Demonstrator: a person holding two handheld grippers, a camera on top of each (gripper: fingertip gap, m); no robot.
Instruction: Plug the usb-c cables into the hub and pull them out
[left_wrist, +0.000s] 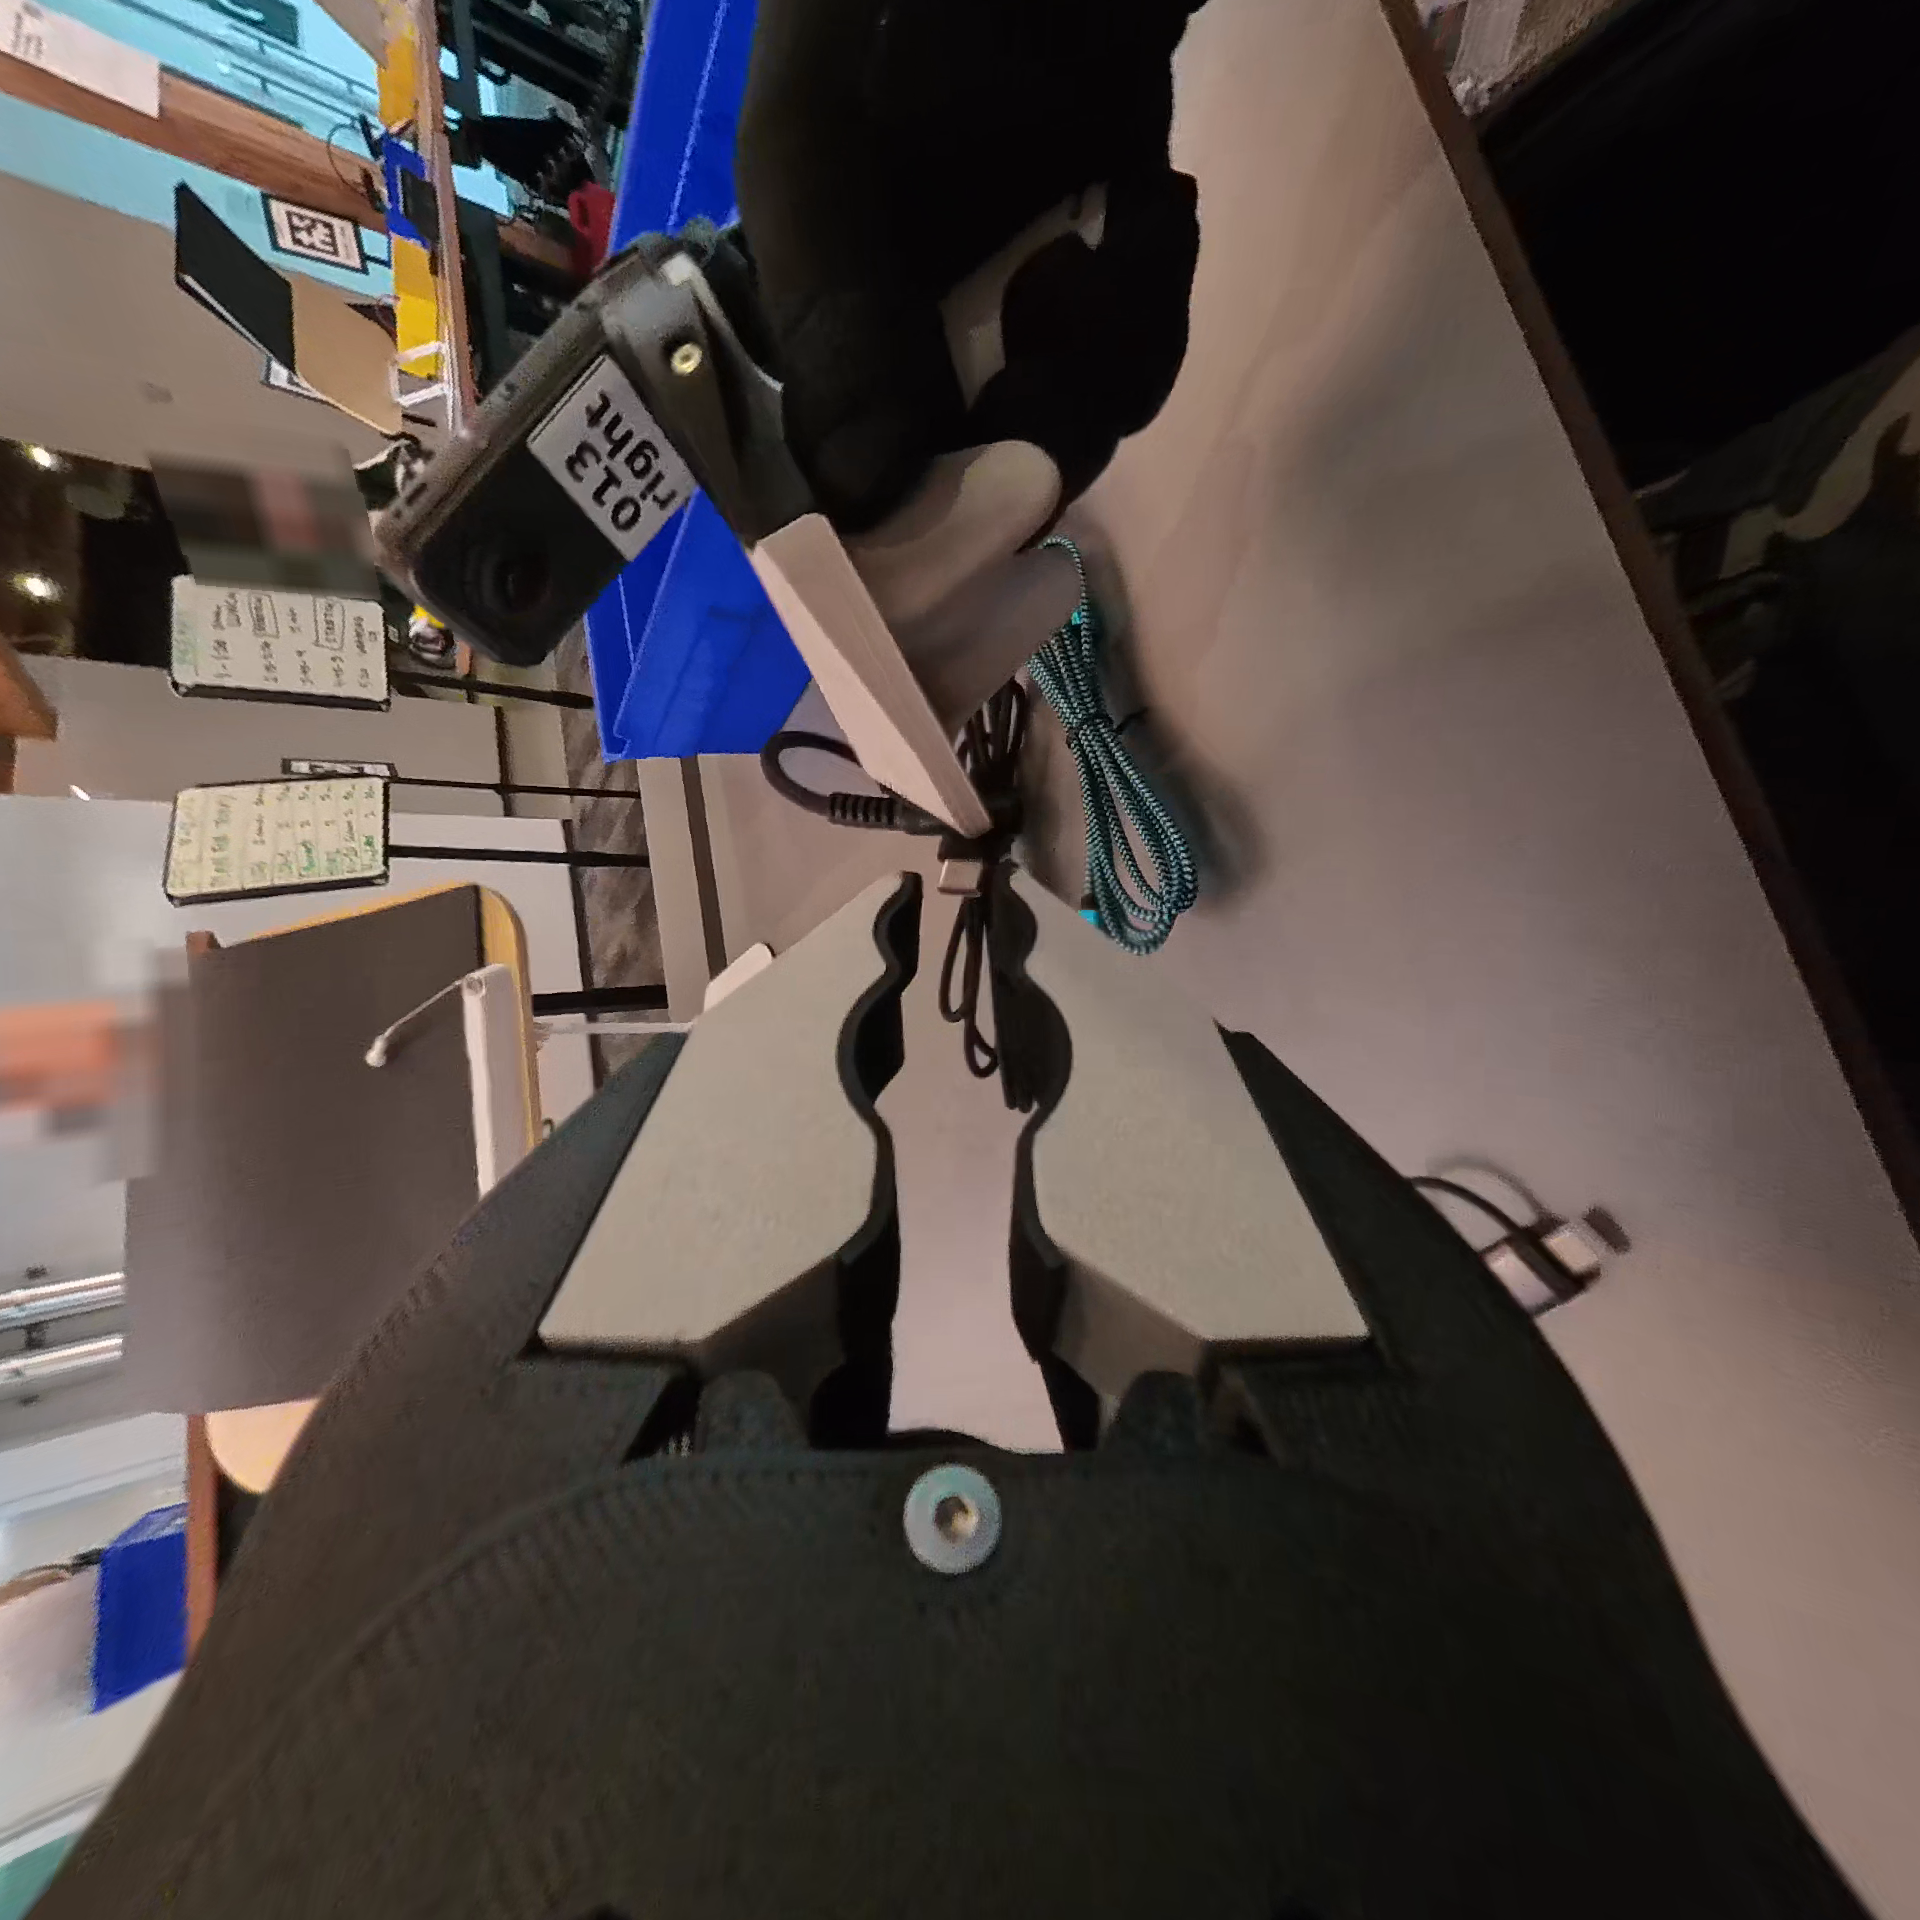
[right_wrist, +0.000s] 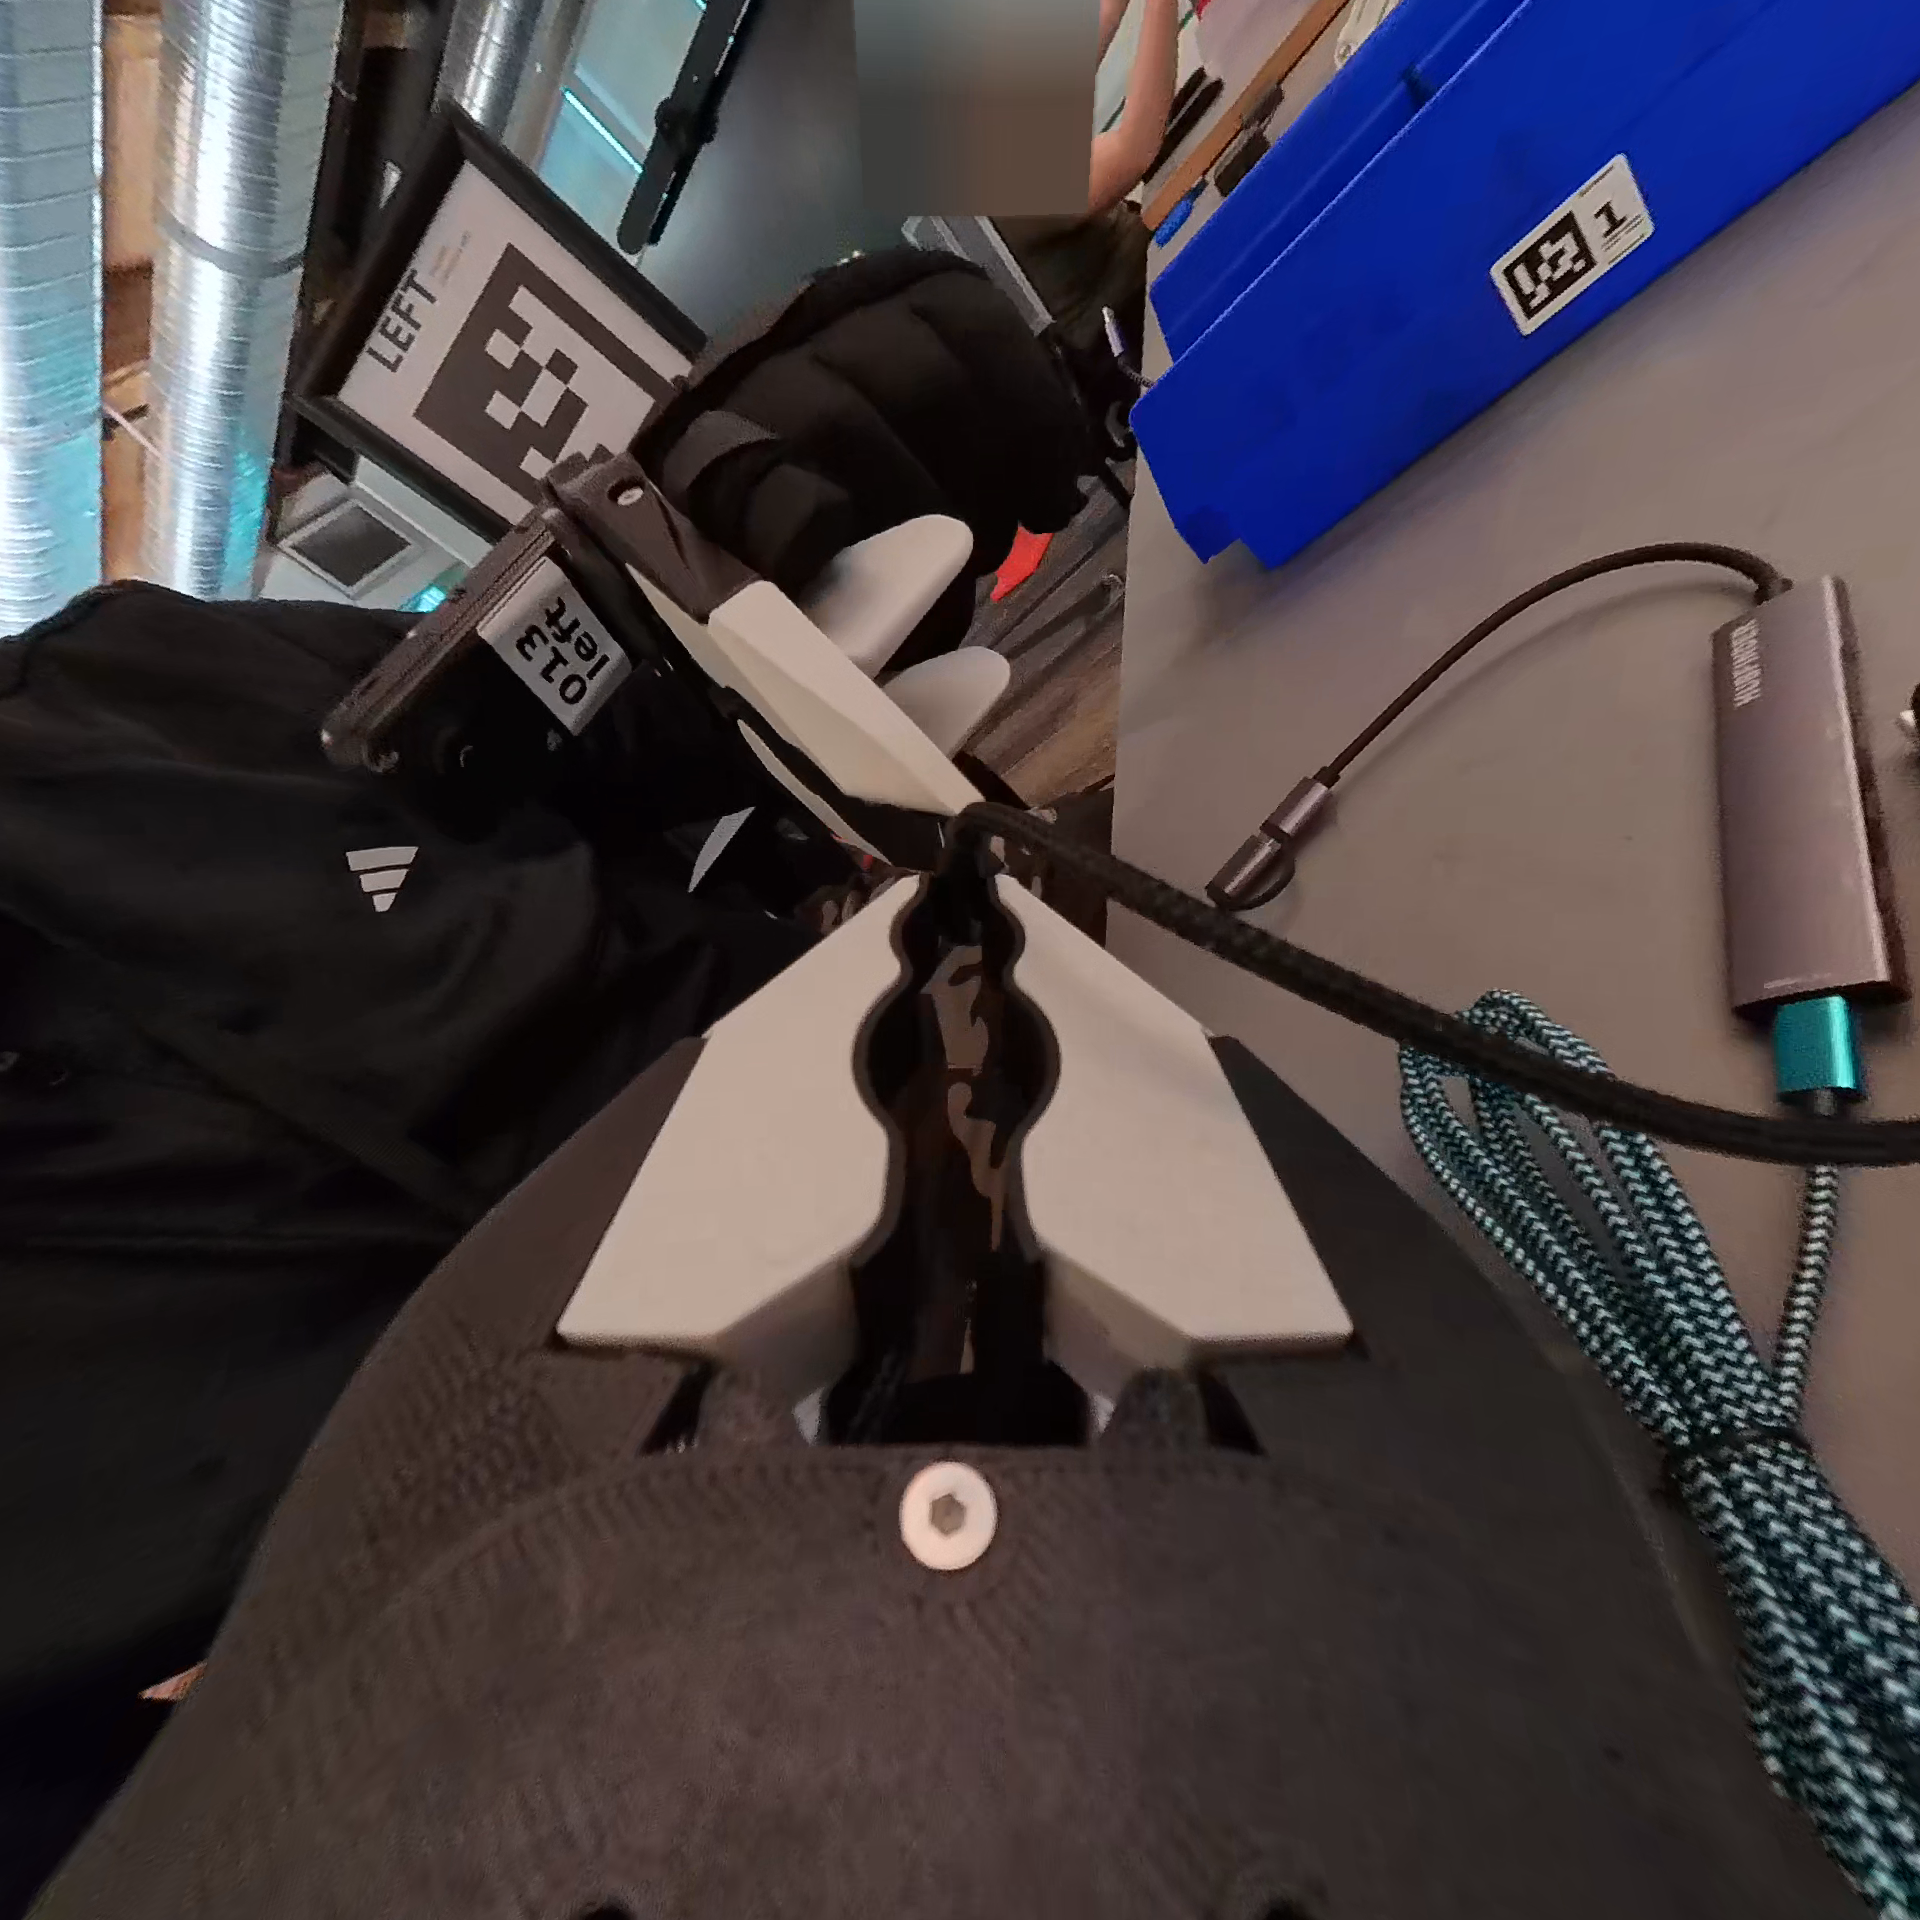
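A black braided USB-C cable (right_wrist: 1351, 997) runs from the table up to my right gripper (right_wrist: 961, 883), which is shut on it near the plug end. My left gripper (left_wrist: 968, 888) meets it tip to tip, and its jaws stand narrowly apart around the small metal plug (left_wrist: 958, 873). The left gripper also shows in the right wrist view (right_wrist: 961, 826), pinched at the same spot. The grey hub (right_wrist: 1808, 810) lies on the table with a teal plug (right_wrist: 1813, 1044) in its near end. The teal braided cable (right_wrist: 1621, 1247) trails from it and also shows in the left wrist view (left_wrist: 1122, 790).
The hub's own short lead ends in a grey plug (right_wrist: 1268, 852) lying loose on the grey table (right_wrist: 1455, 727). A blue bin (right_wrist: 1455, 312) stands behind the hub. A thin black cable coil (left_wrist: 977, 997) and a blurred grey connector (left_wrist: 1548, 1247) lie on the table. A person in black stands at the table edge. The grippers are tip to tip, or close to it. From either gripper's tips it is about 15 cm to the grey hub (right_wrist: 1808, 810).
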